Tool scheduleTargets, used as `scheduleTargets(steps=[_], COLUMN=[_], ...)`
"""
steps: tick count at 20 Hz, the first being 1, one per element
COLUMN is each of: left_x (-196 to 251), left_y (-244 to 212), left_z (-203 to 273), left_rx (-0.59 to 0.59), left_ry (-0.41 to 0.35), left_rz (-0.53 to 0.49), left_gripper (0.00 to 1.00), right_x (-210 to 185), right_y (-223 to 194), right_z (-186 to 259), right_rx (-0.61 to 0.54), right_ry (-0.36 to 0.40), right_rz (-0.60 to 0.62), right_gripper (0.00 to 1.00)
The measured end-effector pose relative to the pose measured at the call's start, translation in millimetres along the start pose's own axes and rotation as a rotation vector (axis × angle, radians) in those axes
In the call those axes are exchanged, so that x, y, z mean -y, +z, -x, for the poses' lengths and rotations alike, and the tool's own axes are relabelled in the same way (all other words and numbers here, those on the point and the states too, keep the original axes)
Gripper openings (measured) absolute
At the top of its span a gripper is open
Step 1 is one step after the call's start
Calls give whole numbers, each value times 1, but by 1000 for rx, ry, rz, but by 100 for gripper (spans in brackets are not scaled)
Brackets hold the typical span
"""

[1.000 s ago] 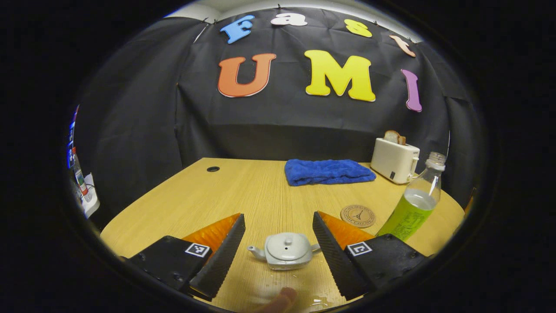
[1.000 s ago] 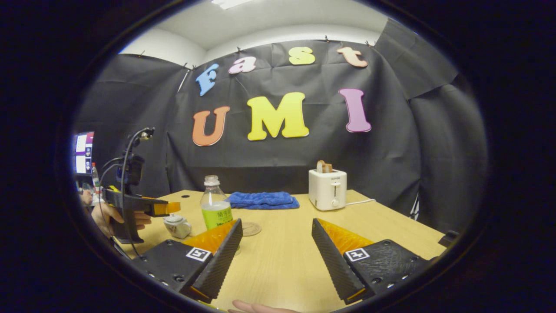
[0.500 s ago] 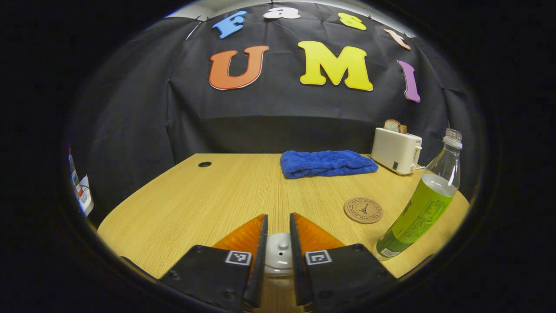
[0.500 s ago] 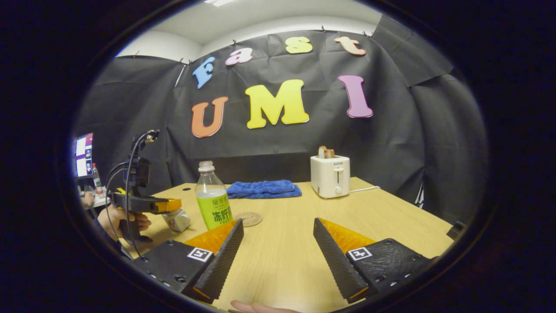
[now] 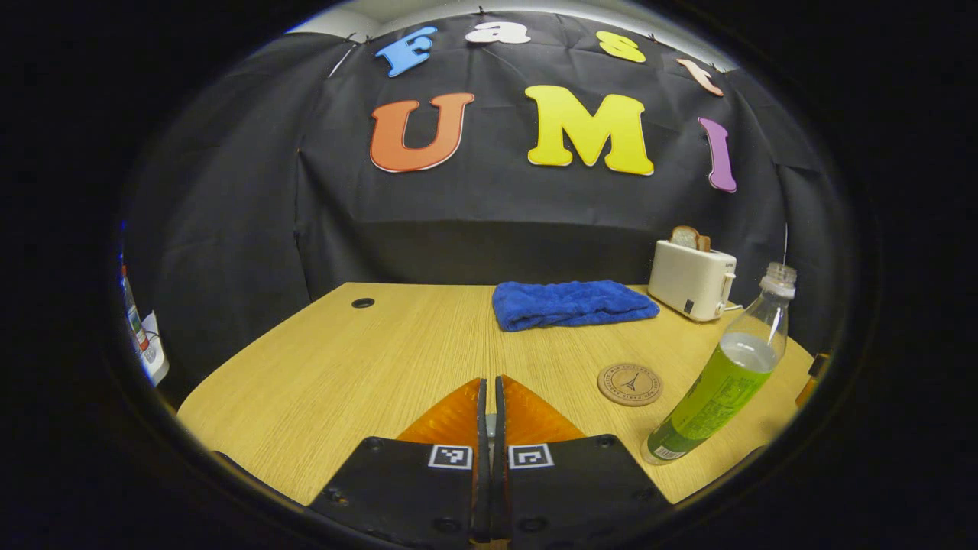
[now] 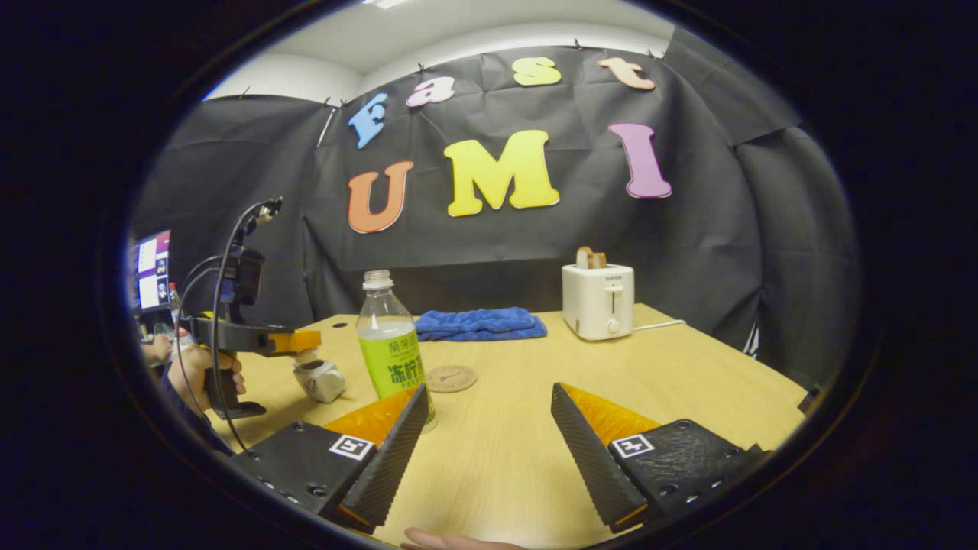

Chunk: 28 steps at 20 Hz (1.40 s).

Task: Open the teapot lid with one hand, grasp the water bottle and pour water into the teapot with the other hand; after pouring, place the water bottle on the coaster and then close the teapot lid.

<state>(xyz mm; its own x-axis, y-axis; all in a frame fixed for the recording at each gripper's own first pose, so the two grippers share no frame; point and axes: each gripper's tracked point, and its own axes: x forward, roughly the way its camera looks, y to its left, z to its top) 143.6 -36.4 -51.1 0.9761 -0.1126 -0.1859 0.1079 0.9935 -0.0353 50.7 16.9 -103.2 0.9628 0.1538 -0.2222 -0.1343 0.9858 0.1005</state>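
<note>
Left gripper [image 5: 489,416] pinching rounded glazed lid [image 6: 307,355], teapot [image 6: 321,380] open.

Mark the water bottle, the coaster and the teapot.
water bottle [image 5: 714,397], left gripper view, on its label.
coaster [image 5: 630,383], left gripper view, at its centre.
teapot [image 6: 322,380], right gripper view, on its body.

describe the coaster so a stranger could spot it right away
On the wooden table, look between the blue towel and the water bottle with the green label. The coaster lies flat there: a small round brown disc, the only flat circular thing.
</note>
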Motion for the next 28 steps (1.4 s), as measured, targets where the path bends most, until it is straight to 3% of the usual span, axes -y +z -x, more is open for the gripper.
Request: scheduleTargets(steps=[5, 8, 11, 15, 16, 20, 23, 24, 28], left_x=[-19, -36, -44, -50, -50, -50, -50, -50, -47], left_y=[28, 38, 32, 28, 28, 25, 25, 24, 16], left_z=[35, 59, 83, 111, 118, 137, 142, 143, 145], left_rx=[58, 108, 101, 96, 102, 103, 114, 115, 104], left_ry=[27, 78, 99, 116, 117, 118, 111, 110, 88], left_rz=[10, -35, -32, -30, -32, -17, -12, -13, 5], left_gripper=[3, 3, 3, 3, 3, 3, 3, 3, 3], right_x=[-24, -45, -70, -85, -85, -91, -96, -96, -98], right_y=[-3, -4, -3, -11, -12, -17, -24, -22, -20], right_z=[-11, -20, -36, -67, -74, -94, -103, -107, -100], right_rx=[-9, -16, -13, -25, -27, -44, -63, -55, -48], right_ry=[63, 97, 138, 118, 109, 105, 107, 100, 90], right_rz=[-28, -14, 4, 25, 33, 20, 4, 11, 34], right_gripper=[97, 96, 96, 96, 92, 96, 87, 80, 75])
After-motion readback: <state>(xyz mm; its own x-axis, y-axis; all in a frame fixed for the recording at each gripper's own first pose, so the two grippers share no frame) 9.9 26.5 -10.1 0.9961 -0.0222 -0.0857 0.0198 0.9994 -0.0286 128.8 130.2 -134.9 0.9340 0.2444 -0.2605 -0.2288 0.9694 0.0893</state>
